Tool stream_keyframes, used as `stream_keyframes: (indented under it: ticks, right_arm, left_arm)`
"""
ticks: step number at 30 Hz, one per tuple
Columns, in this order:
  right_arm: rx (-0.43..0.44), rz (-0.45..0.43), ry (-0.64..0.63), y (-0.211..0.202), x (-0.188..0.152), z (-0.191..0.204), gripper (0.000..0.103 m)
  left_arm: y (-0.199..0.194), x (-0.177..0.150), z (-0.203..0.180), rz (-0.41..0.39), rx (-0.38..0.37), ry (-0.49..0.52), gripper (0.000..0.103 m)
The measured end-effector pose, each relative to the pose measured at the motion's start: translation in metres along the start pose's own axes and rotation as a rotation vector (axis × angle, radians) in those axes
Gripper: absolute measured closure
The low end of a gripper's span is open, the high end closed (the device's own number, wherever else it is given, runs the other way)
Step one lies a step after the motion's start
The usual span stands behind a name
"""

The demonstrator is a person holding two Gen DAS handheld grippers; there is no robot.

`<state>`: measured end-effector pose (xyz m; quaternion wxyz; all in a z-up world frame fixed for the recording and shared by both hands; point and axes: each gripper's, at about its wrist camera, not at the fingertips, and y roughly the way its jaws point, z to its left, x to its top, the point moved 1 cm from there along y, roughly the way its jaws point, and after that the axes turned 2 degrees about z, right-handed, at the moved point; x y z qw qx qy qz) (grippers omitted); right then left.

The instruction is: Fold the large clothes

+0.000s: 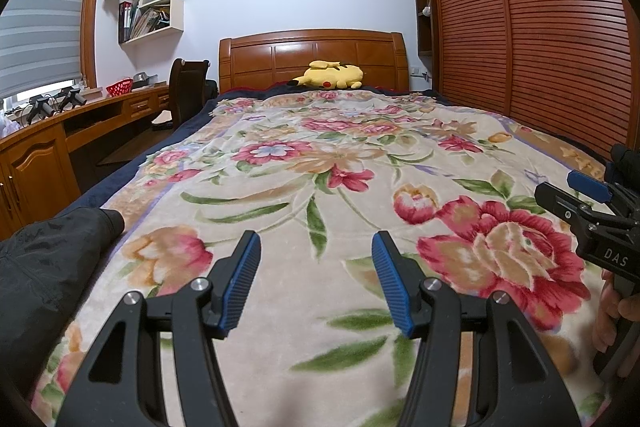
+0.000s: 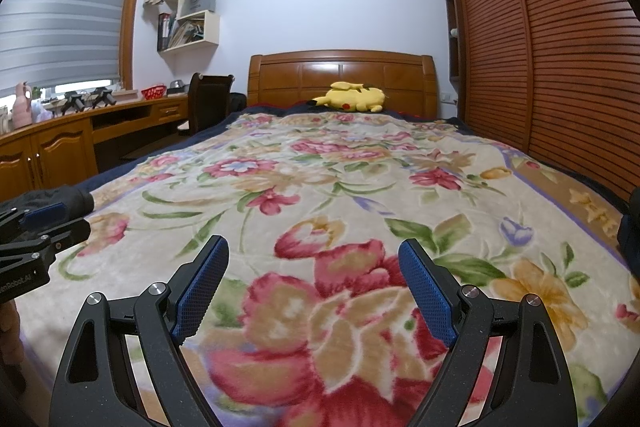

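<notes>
The left gripper (image 1: 316, 247) hovered over the near end of the bed with its blue-padded jaws apart and nothing between them. The right gripper (image 2: 314, 255) hung alongside it, jaws spread wider and likewise empty, above a large red bloom in the floral blanket (image 1: 320, 155) that covered the bed. A person's hand (image 1: 612, 311) showed at the right edge of the left wrist view, wrapped around the right gripper's handle. The task's garment, a dark black jacket (image 1: 52, 259), lay bunched on the near left edge of the bed, just left of the left gripper and not touched by either tool; its sleeve end pointed toward the blanket's middle. In the right wrist view only a dark piece of it showed behind the left gripper. Farther on, the blanket ran flat up the bed to a yellow plush toy (image 1: 332, 75) lying against the wooden headboard (image 1: 312, 55). Along the left wall stood a wooden worktop (image 1: 92, 107) carrying a red basket (image 1: 119, 87), with a dark chair (image 1: 188, 87) beside the bed and white wall shelves (image 1: 160, 3) above. Slatted wooden wardrobe doors (image 1: 540, 27) filled the right side.
</notes>
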<state>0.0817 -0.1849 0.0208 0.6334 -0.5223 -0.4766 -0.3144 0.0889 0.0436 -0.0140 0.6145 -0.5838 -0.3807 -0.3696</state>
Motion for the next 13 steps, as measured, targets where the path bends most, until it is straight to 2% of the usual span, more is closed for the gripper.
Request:
stream_keyframes:
  ticks: [13]
  right_arm:
    - [0.001, 0.000, 0.000, 0.0001, 0.0002, -0.0002, 0.014]
  left_arm:
    - [-0.0009, 0.0010, 0.0009, 0.004, -0.006, -0.001, 0.046]
